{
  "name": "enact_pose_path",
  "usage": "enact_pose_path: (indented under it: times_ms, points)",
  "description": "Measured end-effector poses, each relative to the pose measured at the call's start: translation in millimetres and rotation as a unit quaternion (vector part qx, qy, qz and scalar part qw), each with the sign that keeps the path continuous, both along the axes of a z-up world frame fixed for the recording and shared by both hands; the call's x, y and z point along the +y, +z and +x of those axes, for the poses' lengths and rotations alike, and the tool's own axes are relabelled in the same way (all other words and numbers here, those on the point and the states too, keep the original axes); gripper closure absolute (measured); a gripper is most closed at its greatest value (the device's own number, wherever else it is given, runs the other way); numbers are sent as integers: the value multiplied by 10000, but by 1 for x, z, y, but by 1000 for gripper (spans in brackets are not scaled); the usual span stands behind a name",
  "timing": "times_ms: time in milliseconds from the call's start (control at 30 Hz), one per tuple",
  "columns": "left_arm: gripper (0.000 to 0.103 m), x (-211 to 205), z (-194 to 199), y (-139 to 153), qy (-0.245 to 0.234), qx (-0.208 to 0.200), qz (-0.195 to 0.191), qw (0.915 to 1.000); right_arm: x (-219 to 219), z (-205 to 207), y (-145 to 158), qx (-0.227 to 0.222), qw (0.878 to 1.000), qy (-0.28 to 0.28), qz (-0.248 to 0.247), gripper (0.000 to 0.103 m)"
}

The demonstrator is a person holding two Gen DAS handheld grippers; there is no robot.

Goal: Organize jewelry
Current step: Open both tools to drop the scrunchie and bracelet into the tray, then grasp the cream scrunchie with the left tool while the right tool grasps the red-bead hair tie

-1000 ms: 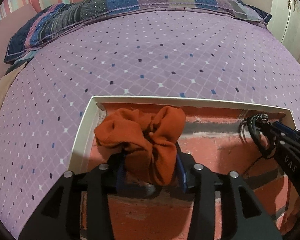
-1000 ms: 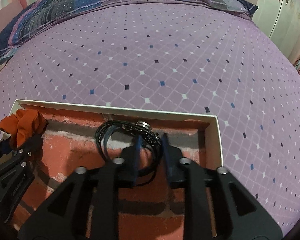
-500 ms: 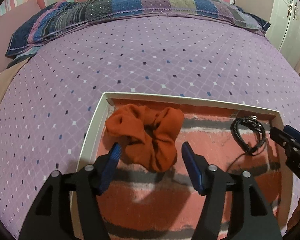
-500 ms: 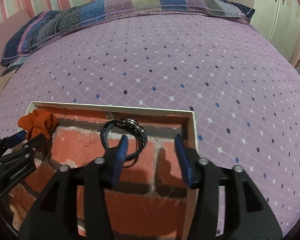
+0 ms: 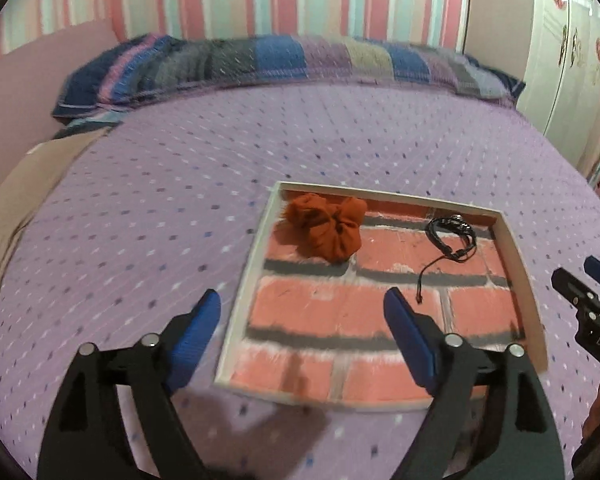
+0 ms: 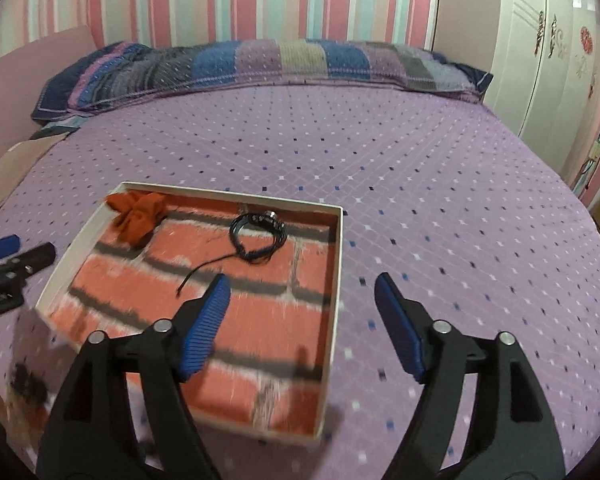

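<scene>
Both my tools, left tool (image 5: 302,312) and right tool (image 6: 302,298), spread and empty. Orange fabric scrunchie (image 5: 326,228) and black cord bracelet (image 5: 452,236) lie far inside white shallow brick-lined box (image 5: 244,276) on bed (image 5: 140,208); looks nearly finished.

White letters "DAS" are showing on the black body of the right gripper (image 5: 598,280); nothing else is reading clearly.

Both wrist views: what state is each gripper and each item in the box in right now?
left gripper: open, empty.
right gripper: open, empty.
orange scrunchie: loose in box's far-left corner.
black bracelet: lying free on box floor, cord trailing.
box: lidless, resting on bedspread.
</scene>
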State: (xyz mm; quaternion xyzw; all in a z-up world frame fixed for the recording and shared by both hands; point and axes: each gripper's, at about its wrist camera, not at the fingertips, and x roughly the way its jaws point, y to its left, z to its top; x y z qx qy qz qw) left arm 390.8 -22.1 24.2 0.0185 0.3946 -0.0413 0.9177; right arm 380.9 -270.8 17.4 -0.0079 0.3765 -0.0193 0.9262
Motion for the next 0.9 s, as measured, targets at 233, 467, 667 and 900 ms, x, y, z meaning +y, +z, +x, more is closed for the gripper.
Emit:
enact_pose_path:
  times_ms: [233, 467, 667, 900]
  points:
    - [14, 21, -85, 17, 81, -368, 70, 9993, 3, -85, 12, -279, 9995, 165, -47, 9]
    - [14, 51, -157, 8, 286, -440, 76, 9986, 6, -149, 5, -335, 9991, 253, 7, 5]
    - [14, 79, -205, -12, 544, -398, 130, 9976, 7, -188, -8, -415, 9989, 218, -9, 5]
    - [14, 90, -242, -26, 680, -368, 138, 9969, -2, -218, -18, -448, 9990, 84, -43, 5]
